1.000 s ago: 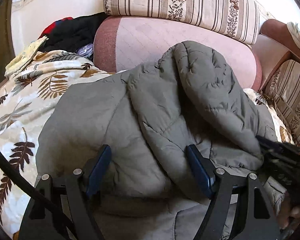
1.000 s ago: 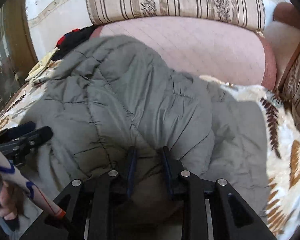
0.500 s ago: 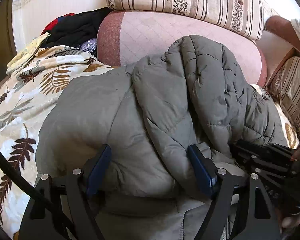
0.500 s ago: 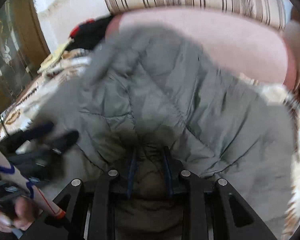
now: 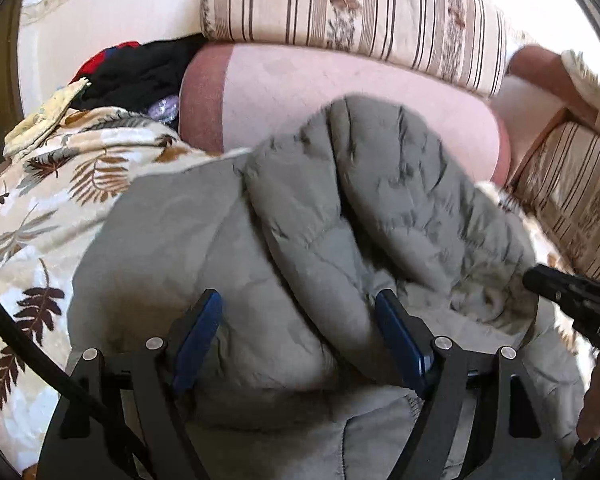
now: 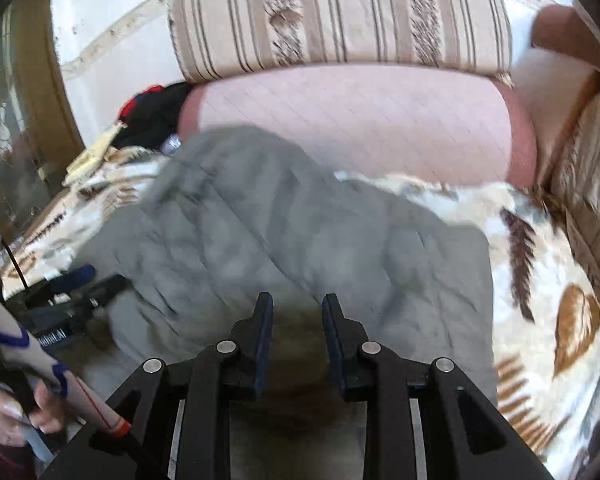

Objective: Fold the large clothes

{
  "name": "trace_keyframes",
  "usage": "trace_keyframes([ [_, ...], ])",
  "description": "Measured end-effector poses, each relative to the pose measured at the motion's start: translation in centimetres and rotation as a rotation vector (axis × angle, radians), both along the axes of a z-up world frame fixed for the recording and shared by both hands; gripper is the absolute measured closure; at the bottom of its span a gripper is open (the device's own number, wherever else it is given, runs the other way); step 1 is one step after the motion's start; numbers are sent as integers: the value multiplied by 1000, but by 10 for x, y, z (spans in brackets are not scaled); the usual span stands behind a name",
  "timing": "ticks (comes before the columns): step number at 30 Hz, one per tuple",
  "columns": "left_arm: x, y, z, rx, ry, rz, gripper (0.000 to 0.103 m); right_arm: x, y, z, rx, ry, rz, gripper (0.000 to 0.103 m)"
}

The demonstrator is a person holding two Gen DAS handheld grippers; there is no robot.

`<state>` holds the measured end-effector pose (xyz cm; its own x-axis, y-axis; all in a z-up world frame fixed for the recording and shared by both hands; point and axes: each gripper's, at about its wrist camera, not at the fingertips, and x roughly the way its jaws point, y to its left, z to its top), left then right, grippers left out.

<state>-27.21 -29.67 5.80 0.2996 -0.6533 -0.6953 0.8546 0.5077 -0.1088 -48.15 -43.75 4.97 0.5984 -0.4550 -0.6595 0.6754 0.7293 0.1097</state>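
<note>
A grey-green quilted jacket [image 5: 300, 240] lies on a leaf-print blanket [image 5: 40, 208] on a sofa, one part folded over its middle. My left gripper [image 5: 296, 320] is open, its blue-padded fingers wide apart over the jacket's near edge, with padded fabric bulging between them. My right gripper [image 6: 296, 312] hangs above the jacket [image 6: 300, 220], its jaws parted by a narrow gap with nothing between them. It shows at the right edge of the left wrist view [image 5: 572, 300]. The left gripper shows at the left of the right wrist view [image 6: 76, 292].
A pink bolster cushion [image 5: 340, 96] and a striped back cushion [image 5: 360, 12] lie behind the jacket. Dark clothes [image 5: 140, 72] are piled at the back left. Another striped cushion [image 5: 572, 192] stands on the right. The blanket [image 6: 540, 280] shows bare right of the jacket.
My right gripper has let go of the jacket fabric, opened slightly and pulled back to the right. The folded part has settled lower on the jacket. The left gripper has stayed open in place.
</note>
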Motion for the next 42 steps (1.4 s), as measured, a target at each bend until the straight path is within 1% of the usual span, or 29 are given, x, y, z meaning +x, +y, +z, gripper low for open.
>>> trace_keyframes([
  [1,-1,-5,-6,40,-14,3,24,0,-2,-11,23,27,-6,75],
  [3,-4,-8,-13,74,-33,4,24,3,-7,-28,70,54,-9,75],
  [5,-7,-8,-16,83,-56,5,24,5,-7,-43,83,56,-16,74],
  [7,-7,-8,-17,83,-59,4,24,8,-7,-47,81,63,-24,73],
  [10,-6,-4,-15,66,-45,3,24,9,-5,-42,75,79,-19,73],
  [12,-6,-1,-10,54,-37,4,24,4,-1,-33,64,70,-24,73],
  [14,-6,4,-2,37,-32,0,24,-4,3,-20,62,29,-38,73],
  [16,-9,9,7,18,-49,0,24,-8,13,-7,46,-20,-34,73],
  [19,-12,11,8,24,-57,-4,24,3,29,2,43,-50,16,73],
  [21,-11,8,2,46,-53,-1,24,18,37,2,40,-43,51,73],
  [23,-9,5,-6,70,-47,4,24,34,39,-9,47,-2,55,73],
  [26,-7,0,-17,105,-34,12,24,51,33,-40,107,82,46,73],
  [28,-10,-2,-20,116,-56,9,24,55,31,-50,107,81,45,72],
  [30,-11,-1,-18,109,-55,10,24,55,29,-51,116,68,47,72],
  [33,-10,7,-7,86,-31,8,24,45,29,-41,128,38,49,73],
  [35,-12,14,1,80,-39,11,24,30,38,-29,126,11,49,73],
  [37,-16,25,8,84,-52,23,24,13,52,-21,115,3,51,72],
  [39,-20,38,12,89,-49,26,24,-4,68,-17,126,24,61,72],
  [42,-31,64,13,101,-43,26,24,-35,94,-20,151,55,69,72],
])
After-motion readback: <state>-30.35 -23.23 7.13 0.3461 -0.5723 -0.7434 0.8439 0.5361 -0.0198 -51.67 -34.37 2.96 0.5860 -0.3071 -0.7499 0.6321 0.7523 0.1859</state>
